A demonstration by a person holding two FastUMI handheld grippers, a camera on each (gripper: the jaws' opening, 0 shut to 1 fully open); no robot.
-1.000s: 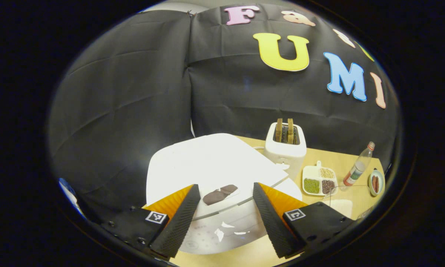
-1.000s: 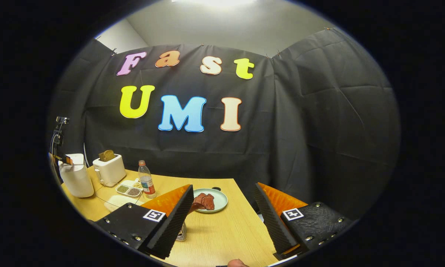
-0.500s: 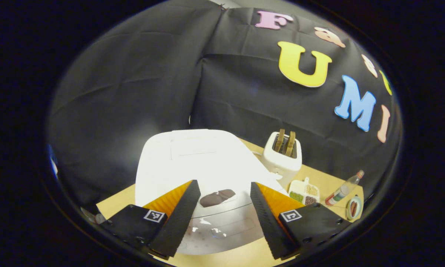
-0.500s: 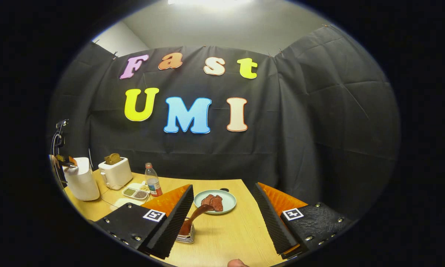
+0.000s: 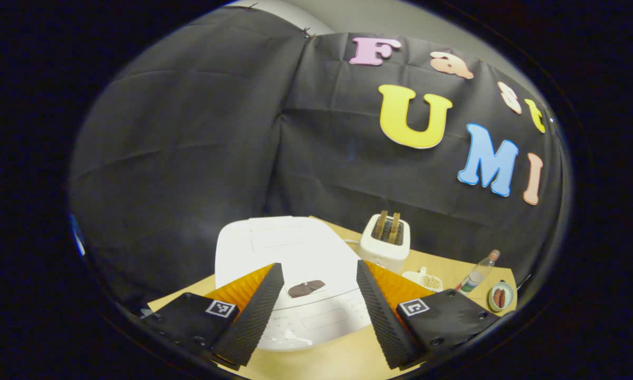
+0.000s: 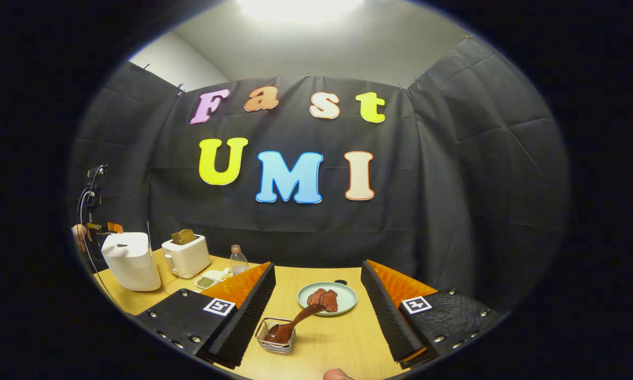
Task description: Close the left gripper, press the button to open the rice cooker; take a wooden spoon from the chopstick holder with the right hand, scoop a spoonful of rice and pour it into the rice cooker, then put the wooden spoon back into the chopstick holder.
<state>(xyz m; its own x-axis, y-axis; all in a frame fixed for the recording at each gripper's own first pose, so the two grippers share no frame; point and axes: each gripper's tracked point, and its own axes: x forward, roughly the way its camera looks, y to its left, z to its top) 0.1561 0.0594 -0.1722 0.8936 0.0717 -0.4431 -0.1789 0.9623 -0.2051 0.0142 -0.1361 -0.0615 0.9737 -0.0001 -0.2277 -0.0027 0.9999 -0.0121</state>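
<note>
Over the last second the left gripper [image 5: 316,301] has drawn back from the closed rice cooker [image 5: 290,264], fingers spread, while the right gripper [image 6: 316,311], fingers spread and empty, has backed off the chopstick holder [image 6: 277,338]. This fits an approach to the lid button as well as a finished run. Count: one cooker, one holder, one wooden spoon [image 6: 295,323] standing in it on the counter [image 6: 327,343].

Left gripper view looks closely down on the rice cooker [image 5: 290,258]; right gripper view sees it [image 6: 132,261] farther off.
</note>
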